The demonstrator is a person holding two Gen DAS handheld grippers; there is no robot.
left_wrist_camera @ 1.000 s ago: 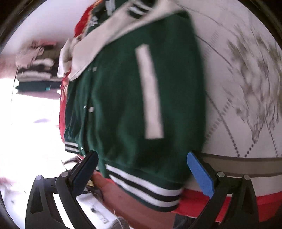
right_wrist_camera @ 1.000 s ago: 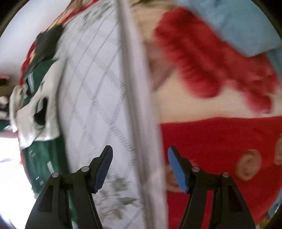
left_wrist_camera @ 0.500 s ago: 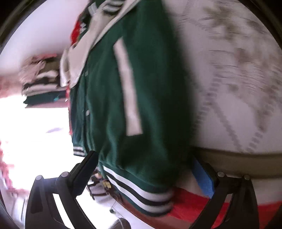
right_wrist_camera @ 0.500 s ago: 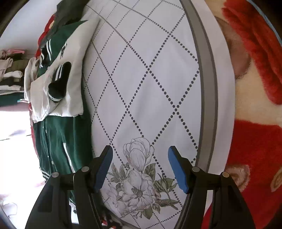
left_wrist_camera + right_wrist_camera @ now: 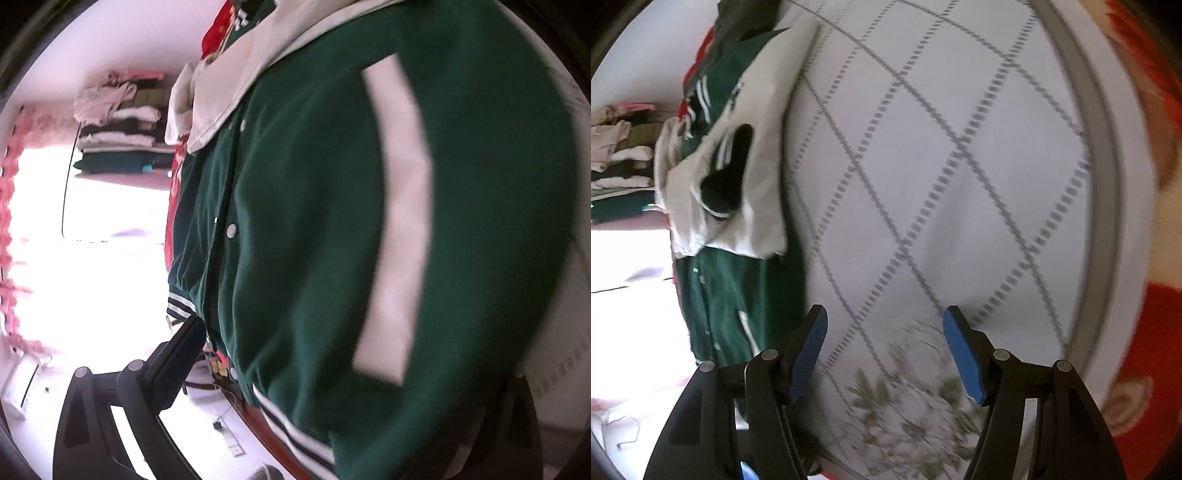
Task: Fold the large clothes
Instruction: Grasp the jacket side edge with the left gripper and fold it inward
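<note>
A green varsity jacket with white sleeves, a white stripe and striped hem lies on the white quilted bedspread. It fills the left wrist view, very close. My left gripper is open with its jaws either side of the jacket's hem; the left finger shows, the right one is hidden behind the cloth. In the right wrist view the jacket lies at the left. My right gripper is open and empty over the bedspread, beside the jacket.
A stack of folded clothes sits at the back left, also in the right wrist view. A red plush blanket lies at the right. A bright window glares at the left.
My left gripper has moved in close on the jacket's hem, which now hides its right finger. My right gripper has swung left from the red blanket to the bedspread beside the jacket.
</note>
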